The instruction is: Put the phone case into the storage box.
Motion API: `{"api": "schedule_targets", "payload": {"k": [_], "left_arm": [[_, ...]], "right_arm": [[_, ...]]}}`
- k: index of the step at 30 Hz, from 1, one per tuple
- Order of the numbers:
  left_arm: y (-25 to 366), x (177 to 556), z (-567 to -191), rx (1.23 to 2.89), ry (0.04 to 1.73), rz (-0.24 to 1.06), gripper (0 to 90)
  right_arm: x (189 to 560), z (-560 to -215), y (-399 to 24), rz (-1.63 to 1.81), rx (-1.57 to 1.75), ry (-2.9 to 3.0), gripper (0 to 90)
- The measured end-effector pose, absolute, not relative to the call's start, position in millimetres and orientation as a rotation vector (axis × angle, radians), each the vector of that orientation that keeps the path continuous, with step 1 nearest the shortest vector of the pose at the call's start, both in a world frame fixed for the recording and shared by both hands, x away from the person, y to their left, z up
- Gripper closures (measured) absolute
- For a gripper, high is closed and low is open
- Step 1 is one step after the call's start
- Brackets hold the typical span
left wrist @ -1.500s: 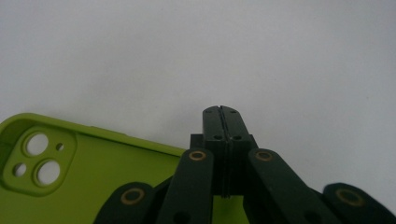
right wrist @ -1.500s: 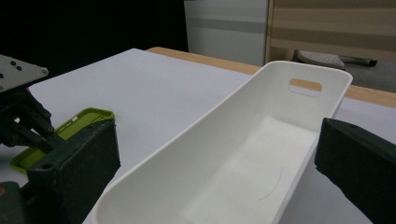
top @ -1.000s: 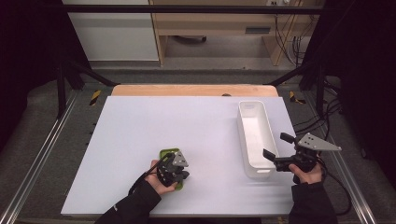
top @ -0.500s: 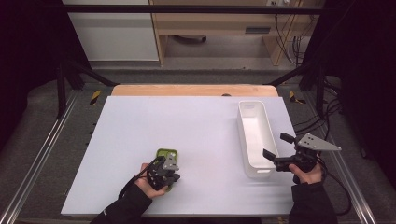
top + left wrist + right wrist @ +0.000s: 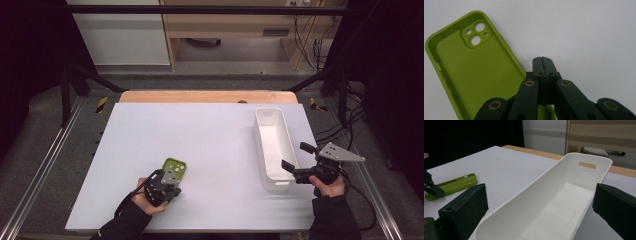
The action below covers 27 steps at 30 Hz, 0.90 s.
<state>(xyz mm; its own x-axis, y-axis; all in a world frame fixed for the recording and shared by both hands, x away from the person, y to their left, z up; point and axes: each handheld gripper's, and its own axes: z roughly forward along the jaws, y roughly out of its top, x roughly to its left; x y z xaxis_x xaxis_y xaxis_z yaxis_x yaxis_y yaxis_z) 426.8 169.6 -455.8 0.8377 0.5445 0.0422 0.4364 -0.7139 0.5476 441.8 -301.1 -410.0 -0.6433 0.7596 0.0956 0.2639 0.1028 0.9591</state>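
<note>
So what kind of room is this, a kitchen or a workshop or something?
Probably a lab or workshop set up for recording. A white table stands inside a black metal frame, cables hang by a wooden bench behind, and a person works with hand-held grippers.

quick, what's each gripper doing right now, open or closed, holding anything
Left gripper: fingers closed together, nothing between them, beside the green phone case.
Right gripper: fingers open wide at the near end of the white bin, holding nothing.
</note>
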Motion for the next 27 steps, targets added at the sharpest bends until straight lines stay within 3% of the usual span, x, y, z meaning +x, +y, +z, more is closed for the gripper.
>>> {"api": "schedule_targets", "payload": {"k": [22,27], "left_arm": [[190.0,427.2,-451.2,2.430,0.776,0.295,89.8],[193.7,428.1,-440.6,2.357,0.792,0.302,83.0]], "right_arm": [[441.8,-409.8,-301.6,1.564,0.997,1.959,0.6],[441.4,-409.5,-301.8,1.566,1.000,1.957,0.6]]}}
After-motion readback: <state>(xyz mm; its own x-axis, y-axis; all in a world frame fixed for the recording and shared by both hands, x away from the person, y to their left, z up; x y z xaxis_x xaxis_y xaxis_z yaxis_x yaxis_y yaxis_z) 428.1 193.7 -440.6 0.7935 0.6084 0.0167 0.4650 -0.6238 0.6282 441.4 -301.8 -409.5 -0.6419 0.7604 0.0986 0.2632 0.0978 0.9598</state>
